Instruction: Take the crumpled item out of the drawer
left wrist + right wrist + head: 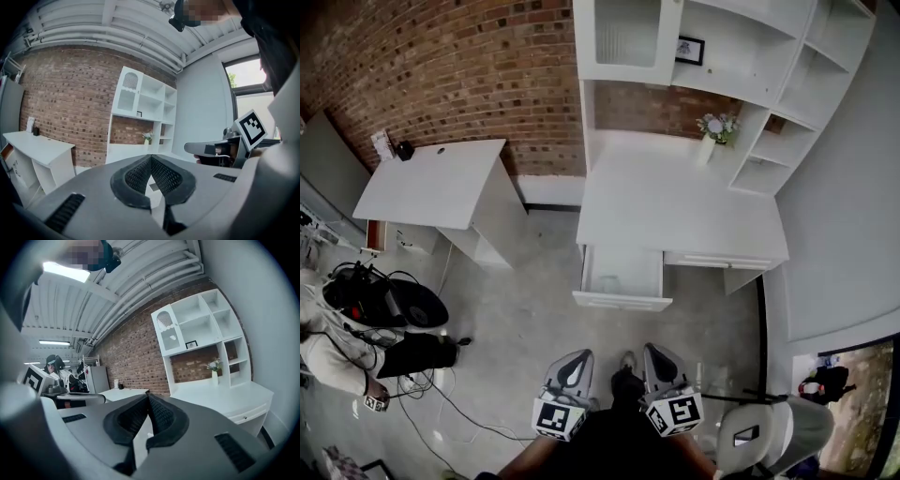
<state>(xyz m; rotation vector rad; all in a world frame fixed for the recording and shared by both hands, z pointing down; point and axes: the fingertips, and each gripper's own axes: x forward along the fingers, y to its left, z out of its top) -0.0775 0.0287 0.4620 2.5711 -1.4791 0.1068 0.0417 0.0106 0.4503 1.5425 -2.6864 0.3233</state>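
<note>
The white desk (675,211) has its left drawer (622,277) pulled open toward me. The drawer's inside looks pale, and I cannot make out a crumpled item in it from here. My left gripper (577,356) and right gripper (653,351) hang side by side low in the head view, well short of the drawer and over the concrete floor. Both point toward the desk. In the left gripper view the left gripper (151,157) has its dark ribbed pads pressed together on nothing. In the right gripper view the right gripper (148,396) is shut and empty too.
A shelf unit (741,56) rises over the desk, with a vase of flowers (711,139) by it. A second white desk (431,183) stands at the left against the brick wall. Dark equipment and cables (389,309) lie on the floor at the left. A grey chair (759,431) is at my right.
</note>
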